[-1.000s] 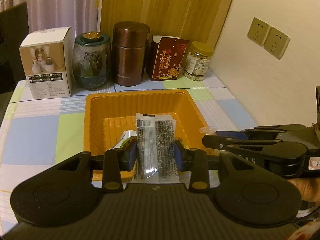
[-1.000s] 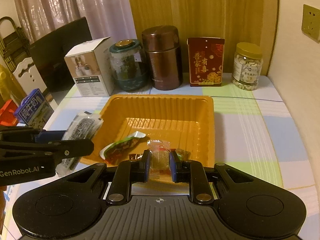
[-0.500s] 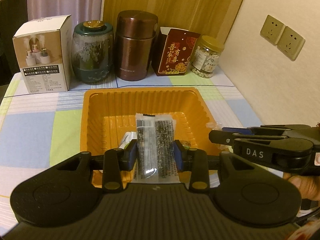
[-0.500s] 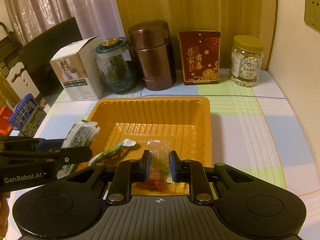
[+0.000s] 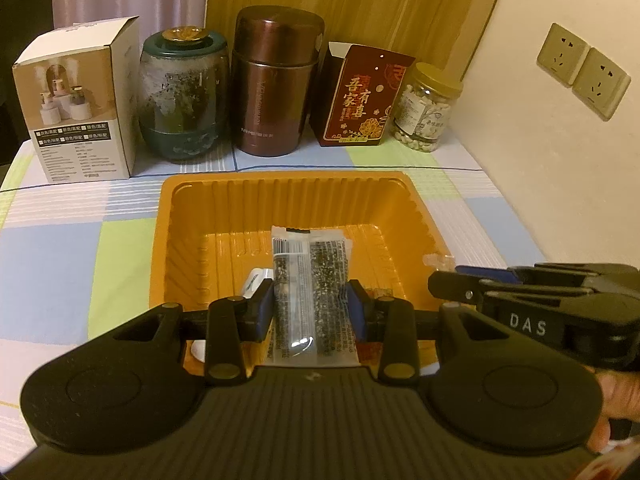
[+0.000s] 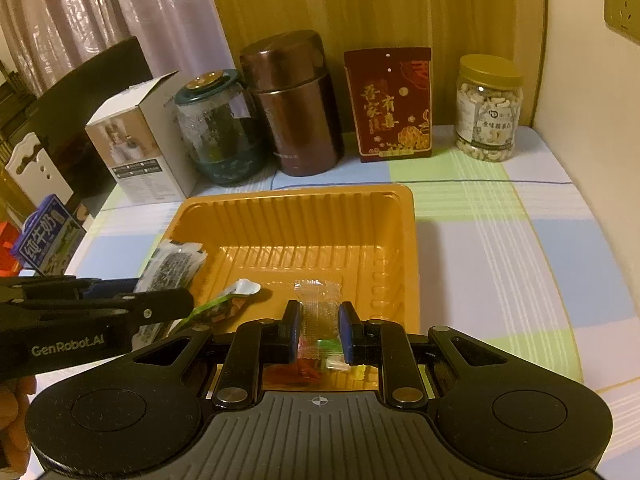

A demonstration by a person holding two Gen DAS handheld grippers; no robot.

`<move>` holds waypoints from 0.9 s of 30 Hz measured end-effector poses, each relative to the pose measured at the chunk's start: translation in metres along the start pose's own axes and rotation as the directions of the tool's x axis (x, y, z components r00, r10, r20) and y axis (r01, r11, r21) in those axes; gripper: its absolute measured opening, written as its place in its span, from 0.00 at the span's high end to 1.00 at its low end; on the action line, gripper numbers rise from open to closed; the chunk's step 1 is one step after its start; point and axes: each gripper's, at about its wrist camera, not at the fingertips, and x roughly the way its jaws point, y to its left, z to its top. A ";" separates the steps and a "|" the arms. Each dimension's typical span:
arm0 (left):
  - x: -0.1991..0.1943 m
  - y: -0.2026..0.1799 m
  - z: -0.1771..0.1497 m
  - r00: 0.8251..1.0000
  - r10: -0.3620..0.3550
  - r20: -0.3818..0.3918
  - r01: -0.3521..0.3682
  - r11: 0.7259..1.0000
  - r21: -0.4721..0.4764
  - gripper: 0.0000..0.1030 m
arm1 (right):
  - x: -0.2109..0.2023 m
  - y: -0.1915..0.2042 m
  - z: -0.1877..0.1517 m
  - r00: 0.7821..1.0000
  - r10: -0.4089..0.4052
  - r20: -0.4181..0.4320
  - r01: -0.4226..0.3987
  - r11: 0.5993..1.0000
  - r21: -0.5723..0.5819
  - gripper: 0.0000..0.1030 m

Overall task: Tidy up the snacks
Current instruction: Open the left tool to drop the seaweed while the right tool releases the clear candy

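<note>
Snack packets over orange ribbed plastic tray (image 5: 192,240) on pastel checked surface (image 6: 500,248); left gripper (image 5: 311,304) jaws clamp dark seaweed packet (image 5: 310,280), right gripper (image 6: 319,330) jaws clamp clear candy wrapper (image 6: 318,308).

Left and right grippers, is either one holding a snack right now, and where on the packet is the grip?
Both. The left gripper pinches a dark sesame-bar packet by its long side edges, near the lower half. The right gripper pinches a small clear candy wrapper across its sides.

Left gripper (image 5: 311,309) and right gripper (image 6: 319,329) both have jaws clamped on packets, side by side.
</note>
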 end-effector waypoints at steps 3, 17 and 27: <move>0.008 0.000 0.003 1.000 0.017 0.008 -0.017 1.000 -0.016 0.64 | 0.002 -0.001 -0.001 1.000 -0.002 -0.002 0.002 1.000 0.003 0.80; -0.001 0.016 -0.002 0.999 0.028 0.032 -0.027 0.999 -0.037 0.59 | 0.009 -0.004 -0.002 1.000 0.010 -0.002 -0.010 1.000 0.028 0.80; -0.005 0.020 -0.012 0.999 0.030 0.027 -0.030 0.999 -0.030 0.57 | 0.016 -0.009 0.000 0.998 0.067 0.023 -0.069 0.993 0.095 0.79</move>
